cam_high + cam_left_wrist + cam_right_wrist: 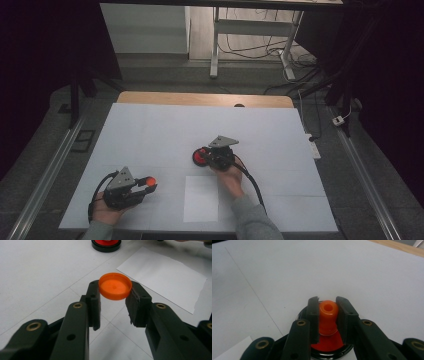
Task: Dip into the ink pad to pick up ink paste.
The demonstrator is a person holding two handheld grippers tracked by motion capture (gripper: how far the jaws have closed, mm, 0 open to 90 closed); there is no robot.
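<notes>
Left gripper (115,298): we record it clamped on 1 orange cap (115,286), pads pressing its rim from 2 opposite sides, the cap held level above the white table cover (150,130) at the near left. Right gripper (328,320): clamped on the orange knob (328,311) of 1 stamp, which stands upright on the red pad of a round black-rimmed ink pad (201,158) near the middle of the cover. Handling, as we judge it: cap is thin hard plastic, very light, smooth, liable to squirt out of the pads if the squeeze slackens or tilts; best taken across the rim, as now. Stamp knob is stiff, narrow, waisted below the head, so a hold on the neck should seat well; wet ink underneath could smear whatever it touches. Ink pad is low and loose on the cover and may lift or slide with the stamp. Room: 1 sheet of white paper (201,198) lies flat between the 2 hands, just nearer than the ink pad; bare cover lies on all other sides. Edges: wooden table rim (200,98) at the far side, near edge close under the forearms; cables trail behind each hand.
</notes>
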